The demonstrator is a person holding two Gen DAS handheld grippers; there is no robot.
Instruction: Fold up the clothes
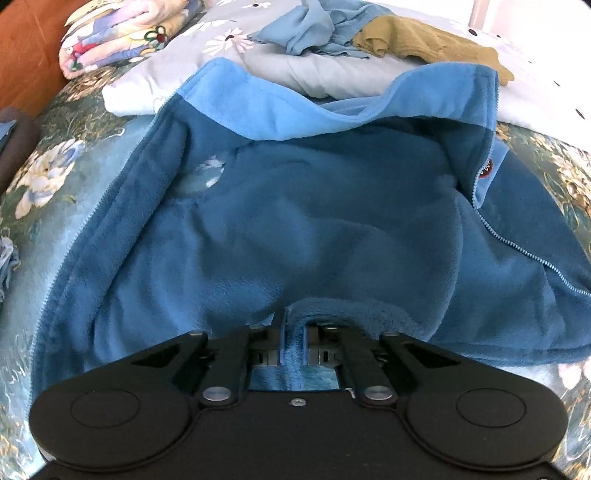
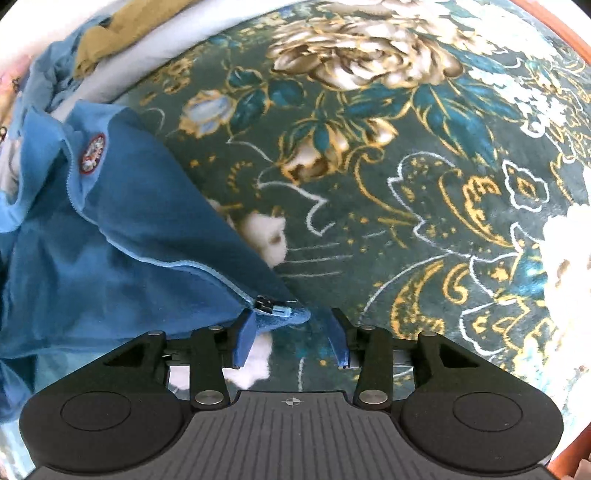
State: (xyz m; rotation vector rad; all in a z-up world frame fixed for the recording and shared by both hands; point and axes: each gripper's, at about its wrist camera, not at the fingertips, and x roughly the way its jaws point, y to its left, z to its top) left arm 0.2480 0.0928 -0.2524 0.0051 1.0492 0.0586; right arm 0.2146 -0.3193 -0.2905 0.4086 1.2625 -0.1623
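Surface, left wrist view: green floral plush bedspread [image 1: 59, 162] with gold and white flowers, running under everything.
Background, left wrist view: pale grey daisy-print quilt [image 1: 207, 44] behind the jacket; on it a crumpled light blue cloth [image 1: 306, 29] and a mustard-brown garment [image 1: 424, 37]; a folded multicoloured floral blanket [image 1: 122, 33] at upper left against orange-brown wood [image 1: 26, 48].
Jacket, left wrist view: blue fleece zip-up jacket [image 1: 314, 221] lying opened out, lining up, with the lighter blue collar at the far end and zipper teeth along both sides.
Left tongs, left wrist view: left gripper [image 1: 293, 343] has its jaws pressed together on a ridge of the jacket's near hem; the fleece bunches up between them and spreads away ahead of the tips.
Surface, right wrist view: same green floral bedspread, filling most of the frame ahead and to the right.
Jacket, right wrist view: one front panel lies to the left of the tongs, with a round red-and-white badge [image 2: 93, 153] near the collar and a black zipper slider with pale blue pull [image 2: 273, 308] at its near corner.
Right tongs, right wrist view: right gripper [image 2: 291, 328] has its blue-padded jaws spread apart; the jacket corner with the slider lies just at the left finger's [image 2: 244, 341] tip and reaches partly into the gap, but the right jaw stands clear of it, so nothing is pinched.
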